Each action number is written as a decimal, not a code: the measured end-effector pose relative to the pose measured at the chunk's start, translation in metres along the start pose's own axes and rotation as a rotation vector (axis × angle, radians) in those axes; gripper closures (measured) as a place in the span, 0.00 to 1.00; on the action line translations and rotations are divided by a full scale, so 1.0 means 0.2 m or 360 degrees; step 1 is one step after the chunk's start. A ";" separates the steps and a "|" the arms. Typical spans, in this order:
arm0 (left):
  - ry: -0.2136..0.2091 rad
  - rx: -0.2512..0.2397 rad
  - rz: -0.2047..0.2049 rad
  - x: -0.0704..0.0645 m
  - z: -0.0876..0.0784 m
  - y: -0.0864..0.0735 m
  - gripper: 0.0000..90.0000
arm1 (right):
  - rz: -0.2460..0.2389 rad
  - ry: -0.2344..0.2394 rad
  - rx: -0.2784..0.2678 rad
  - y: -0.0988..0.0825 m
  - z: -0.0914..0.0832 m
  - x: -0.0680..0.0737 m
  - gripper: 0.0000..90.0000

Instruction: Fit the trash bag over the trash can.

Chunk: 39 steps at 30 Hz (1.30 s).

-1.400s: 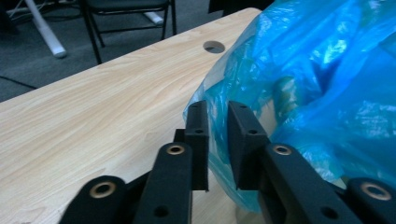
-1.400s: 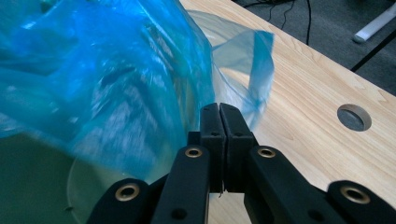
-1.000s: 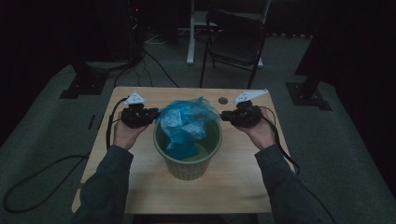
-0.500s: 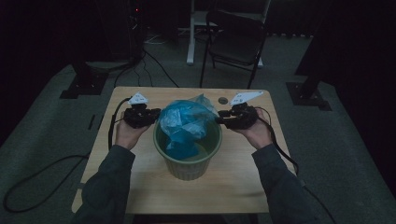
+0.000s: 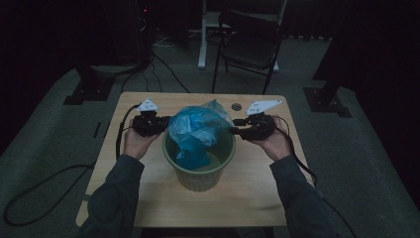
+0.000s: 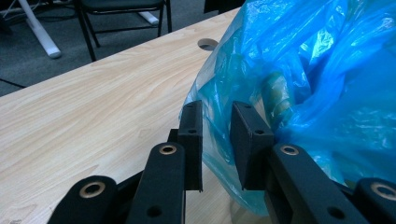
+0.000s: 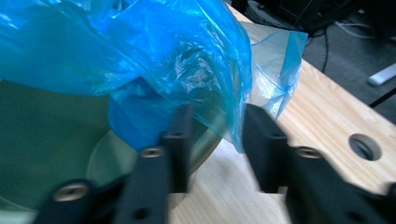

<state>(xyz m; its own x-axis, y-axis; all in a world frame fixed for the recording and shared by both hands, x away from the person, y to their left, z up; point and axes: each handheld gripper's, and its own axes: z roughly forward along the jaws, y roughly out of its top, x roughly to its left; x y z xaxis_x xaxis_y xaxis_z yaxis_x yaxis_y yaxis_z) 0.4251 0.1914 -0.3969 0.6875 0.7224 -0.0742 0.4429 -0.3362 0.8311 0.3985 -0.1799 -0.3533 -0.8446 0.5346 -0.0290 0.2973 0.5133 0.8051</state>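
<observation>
The left claw (image 6: 216,140) stands part open with a fold of the blue plastic bag (image 5: 197,130) between its two pads, which have just been closing without visibly pinching it. The right claw (image 7: 215,140) has just been opening, and its pads now stand apart either side of the bag's edge without pressing it. Between the two claws the bag bulges over the green bin (image 5: 199,176), which stands on the counter (image 5: 148,198).
</observation>
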 end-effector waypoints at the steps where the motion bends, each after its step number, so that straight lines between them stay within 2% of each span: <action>1: 0.0000 -0.0001 -0.0001 0.00 0.00 0.00 0.83 | -0.0015 -0.0015 0.0012 0.01 0.01 0.01 0.60; 9: 0.0001 -0.0001 -0.0002 0.00 0.00 0.00 0.83 | -0.0055 0.0017 0.0018 0.02 0.04 0.03 0.55; 13: 0.0000 0.0000 0.0002 0.00 0.00 0.00 0.83 | -0.0026 0.0004 0.0023 0.02 0.05 0.02 0.53; 15: 0.0004 0.0001 0.0004 -0.01 0.00 0.00 0.83 | -0.0021 -0.0016 0.0036 0.03 0.06 0.01 0.60; 18: -0.0001 0.0003 0.0002 0.00 0.00 0.00 0.83 | 0.0000 0.0022 0.0024 0.03 0.06 0.00 0.85; 19: -0.0001 0.0003 0.0002 0.00 0.00 0.00 0.83 | 0.0000 0.0022 0.0024 0.03 0.06 0.00 0.85; 21: -0.0002 0.0004 0.0000 0.00 0.00 -0.01 0.83 | 0.0035 0.0011 0.0003 0.02 0.05 -0.01 0.96; 22: -0.0003 0.0004 -0.0001 0.00 0.00 -0.01 0.83 | 0.0046 0.0001 -0.0001 0.02 0.04 -0.01 0.98; 23: -0.0005 0.0003 -0.0003 0.00 0.00 -0.01 0.83 | 0.0055 -0.0022 0.0007 0.01 0.03 -0.01 1.00; 26: -0.0013 -0.0006 -0.0013 0.00 0.00 -0.02 0.83 | 0.0070 -0.0028 0.0027 -0.01 0.02 -0.01 1.00; 31: -0.0020 -0.0016 -0.0023 0.01 -0.01 -0.03 0.82 | 0.0062 -0.0006 0.0065 -0.05 0.01 0.01 1.00; 39: -0.0037 -0.0026 -0.0028 0.00 -0.05 -0.07 0.82 | 0.0063 0.0033 0.0057 -0.10 -0.05 0.06 1.00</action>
<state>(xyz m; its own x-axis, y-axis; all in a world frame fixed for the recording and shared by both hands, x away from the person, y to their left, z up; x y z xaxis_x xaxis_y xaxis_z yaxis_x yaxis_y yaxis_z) 0.4127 0.2020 -0.4029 0.6928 0.7139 -0.1016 0.4459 -0.3134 0.8385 0.3787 -0.1901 -0.3642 -0.8407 0.5412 0.0148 0.3460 0.5161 0.7836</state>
